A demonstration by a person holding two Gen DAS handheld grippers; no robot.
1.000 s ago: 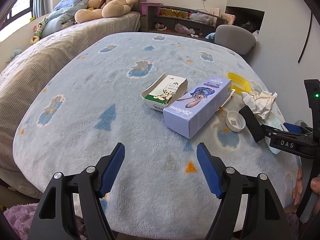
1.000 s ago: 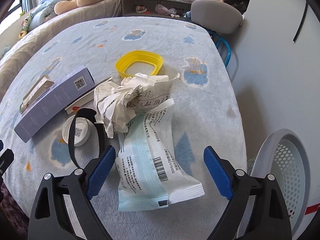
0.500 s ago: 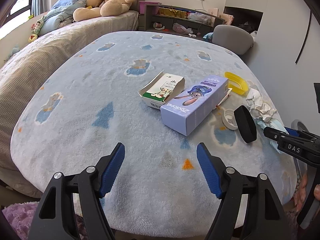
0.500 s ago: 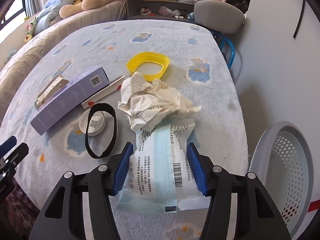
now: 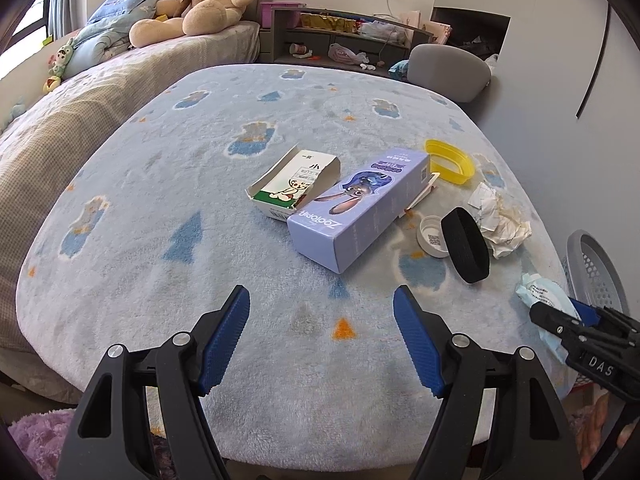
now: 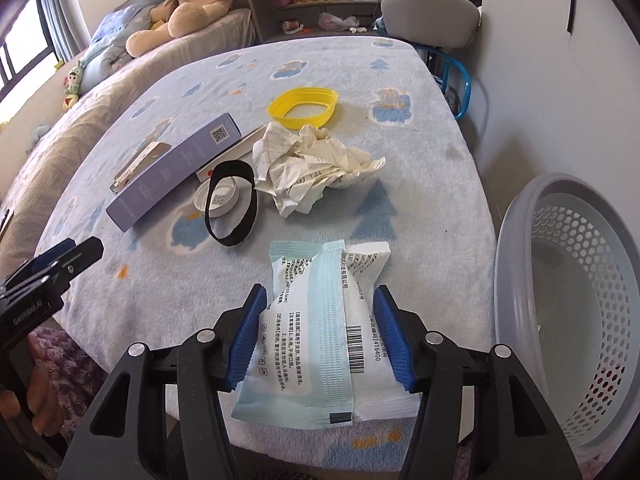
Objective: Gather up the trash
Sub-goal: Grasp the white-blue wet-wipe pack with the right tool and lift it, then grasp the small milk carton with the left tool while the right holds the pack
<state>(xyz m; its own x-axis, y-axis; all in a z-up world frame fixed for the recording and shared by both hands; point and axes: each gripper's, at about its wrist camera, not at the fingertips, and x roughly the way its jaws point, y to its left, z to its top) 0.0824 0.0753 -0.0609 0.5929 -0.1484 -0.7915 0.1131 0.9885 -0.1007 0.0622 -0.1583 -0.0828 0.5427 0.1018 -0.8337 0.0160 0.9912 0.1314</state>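
My right gripper [image 6: 320, 332] is shut on a white and pale blue plastic wrapper [image 6: 320, 320], held just above the blanket's near right edge; the same wrapper [image 5: 544, 300] shows in the left wrist view. Left behind on the blanket lie crumpled paper [image 6: 312, 164], a black band [image 6: 232, 208] around a white cap [image 6: 218, 198], a yellow ring lid [image 6: 304, 106], a purple carton [image 5: 360, 204] and a small white and green box [image 5: 296, 184]. My left gripper [image 5: 320, 336] hangs open over bare blanket near the front edge.
A grey perforated basket [image 6: 576, 300] stands off the table's right side, beside the held wrapper. A grey chair [image 5: 448, 72] sits at the far edge, a bed with a teddy bear [image 5: 196, 0] on the left. A blue blanket [image 5: 200, 160] covers the table.
My right gripper closed on the wrapper and pulled it back toward the near right edge, away from the crumpled paper. The left gripper stayed where it was.
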